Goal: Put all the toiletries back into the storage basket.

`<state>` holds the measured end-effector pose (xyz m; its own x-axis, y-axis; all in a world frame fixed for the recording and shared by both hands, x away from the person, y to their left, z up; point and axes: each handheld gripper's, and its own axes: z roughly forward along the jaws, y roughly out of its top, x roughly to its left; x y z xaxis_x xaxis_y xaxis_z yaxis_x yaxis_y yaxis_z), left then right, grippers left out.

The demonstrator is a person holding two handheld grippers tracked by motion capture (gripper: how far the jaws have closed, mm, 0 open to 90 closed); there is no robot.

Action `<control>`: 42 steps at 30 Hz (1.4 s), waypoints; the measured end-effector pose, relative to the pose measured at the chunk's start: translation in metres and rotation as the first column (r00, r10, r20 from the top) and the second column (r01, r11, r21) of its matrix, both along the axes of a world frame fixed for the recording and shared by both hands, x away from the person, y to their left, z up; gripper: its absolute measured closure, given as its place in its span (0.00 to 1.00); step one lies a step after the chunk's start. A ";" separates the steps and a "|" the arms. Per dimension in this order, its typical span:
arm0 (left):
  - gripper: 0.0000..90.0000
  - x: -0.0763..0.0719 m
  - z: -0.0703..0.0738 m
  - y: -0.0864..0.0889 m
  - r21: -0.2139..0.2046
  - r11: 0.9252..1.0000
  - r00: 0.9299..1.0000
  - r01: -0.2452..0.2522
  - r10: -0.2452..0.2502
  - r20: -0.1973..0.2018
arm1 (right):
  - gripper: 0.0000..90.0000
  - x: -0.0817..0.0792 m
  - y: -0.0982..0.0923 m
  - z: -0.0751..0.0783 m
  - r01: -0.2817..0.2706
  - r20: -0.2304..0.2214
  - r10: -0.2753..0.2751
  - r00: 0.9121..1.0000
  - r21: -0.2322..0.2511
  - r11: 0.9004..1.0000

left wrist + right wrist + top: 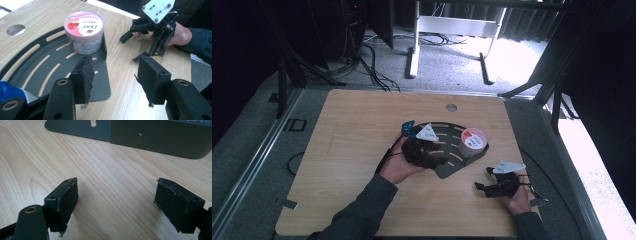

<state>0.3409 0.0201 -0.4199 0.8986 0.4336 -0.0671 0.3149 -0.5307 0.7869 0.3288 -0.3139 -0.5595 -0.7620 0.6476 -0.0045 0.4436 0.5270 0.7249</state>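
A round Dove tub point(473, 140) point(83, 27) with a pink and white lid stands upright at the right corner of a dark grey slotted fan-shaped tray point(452, 167) point(37, 67). My left gripper point(443, 160) point(117, 77) hovers over the tray's near part, open, with nothing between its pads and the tub a short way ahead. My right gripper point(483, 179) point(117, 202) sits low over the bare wood just in front of the tray's upright lip point(155, 137), open and empty. The left gripper view also shows the right gripper point(131, 48) held in a hand.
A blue object point(408, 127) point(7, 90) lies beside the left gripper at the tray's left side. A round hole point(451, 107) point(15, 29) pierces the wooden table beyond the tray. Table edges run close on the right. Cables and a desk frame lie on the floor behind.
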 end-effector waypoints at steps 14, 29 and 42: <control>0.43 0.012 0.012 0.010 -0.014 1.000 1.000 -0.015 0.015 0.015 | 0.21 0.000 0.000 0.000 0.001 0.000 -0.001 1.000 0.001 1.000; 0.36 0.035 0.021 0.016 -0.030 0.999 0.998 -0.045 0.046 0.049 | 0.20 0.000 0.000 0.000 -0.001 0.000 0.001 1.000 0.001 1.000; 0.32 0.052 0.019 0.021 0.031 0.995 0.994 -0.092 0.089 0.070 | 0.20 0.000 0.000 0.000 -0.002 -0.001 0.002 1.000 0.001 1.000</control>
